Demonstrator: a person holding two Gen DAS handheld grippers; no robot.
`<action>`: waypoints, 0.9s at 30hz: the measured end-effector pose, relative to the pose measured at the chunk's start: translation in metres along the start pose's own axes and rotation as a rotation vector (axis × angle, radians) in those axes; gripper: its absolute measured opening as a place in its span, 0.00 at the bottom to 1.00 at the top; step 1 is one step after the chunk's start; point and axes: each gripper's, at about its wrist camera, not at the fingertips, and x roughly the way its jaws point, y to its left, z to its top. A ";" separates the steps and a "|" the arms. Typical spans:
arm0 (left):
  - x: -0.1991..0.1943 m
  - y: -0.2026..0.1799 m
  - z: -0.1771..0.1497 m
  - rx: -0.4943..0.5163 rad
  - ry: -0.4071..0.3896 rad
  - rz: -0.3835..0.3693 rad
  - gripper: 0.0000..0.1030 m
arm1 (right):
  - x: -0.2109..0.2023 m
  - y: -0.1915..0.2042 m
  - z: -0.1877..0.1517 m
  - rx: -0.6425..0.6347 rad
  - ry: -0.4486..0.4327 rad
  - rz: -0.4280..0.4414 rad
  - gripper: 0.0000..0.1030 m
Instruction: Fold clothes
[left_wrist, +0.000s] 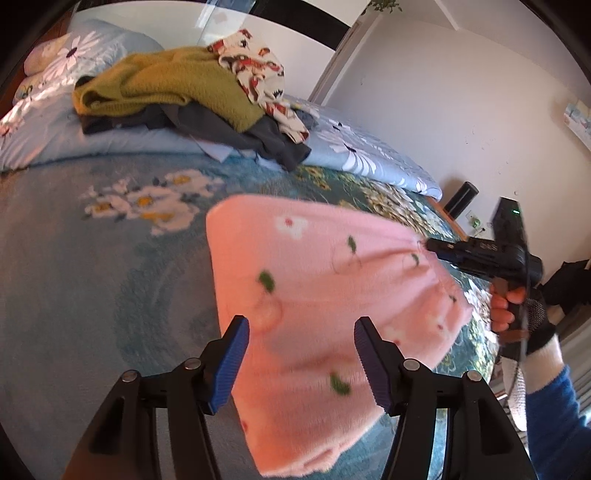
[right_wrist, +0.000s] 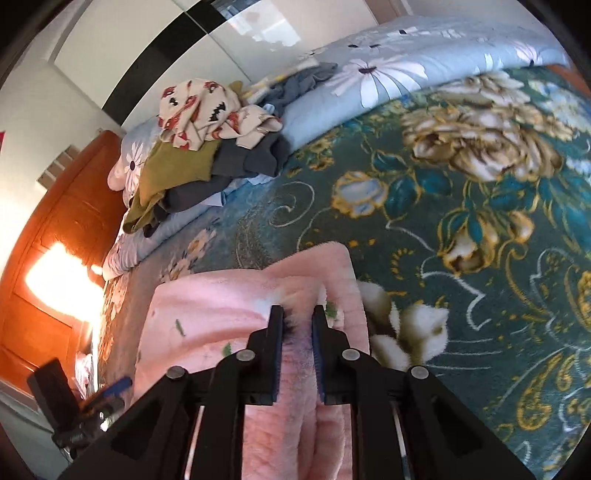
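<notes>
The right hand-held gripper (right_wrist: 297, 314) is clamped on a bunched edge of the pink fleece garment (left_wrist: 314, 295), its two jaws pressed close with a ridge of pink pile squeezed between them. The left hand-held gripper (left_wrist: 301, 325) has its blue-padded jaws wide apart with nothing between them, hovering just above the same garment.

Below and ahead of both grippers spreads the bed with its teal floral blanket (right_wrist: 461, 221). Beyond that, at the far side from the grippers, lies a pale blue duvet with white daisies (left_wrist: 369, 155), and on it a loose heap of clothes (left_wrist: 192, 92): a mustard-green knit, dark grey pieces beneath it, and a cream printed piece on top. None of that heap looks folded.

The pink garment, printed with small flowers and green leaves, lies directly under the left gripper and reaches across to the right one, partly lifted at the pinched edge. It appears doubled over at least once, with layered pink edges showing in the right wrist view, though how neatly cannot be told

My judgement: the pink piece is mid-fold, and the heap remains to be dealt with
</notes>
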 end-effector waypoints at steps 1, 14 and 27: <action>0.002 -0.002 0.004 0.009 0.000 0.011 0.61 | -0.007 0.004 -0.001 -0.020 -0.019 -0.056 0.17; 0.051 -0.022 -0.003 0.080 0.105 0.033 0.65 | 0.008 0.058 -0.066 -0.352 0.050 -0.220 0.18; 0.023 0.014 0.000 -0.068 0.054 0.039 0.81 | -0.030 0.034 -0.070 -0.196 -0.075 -0.081 0.52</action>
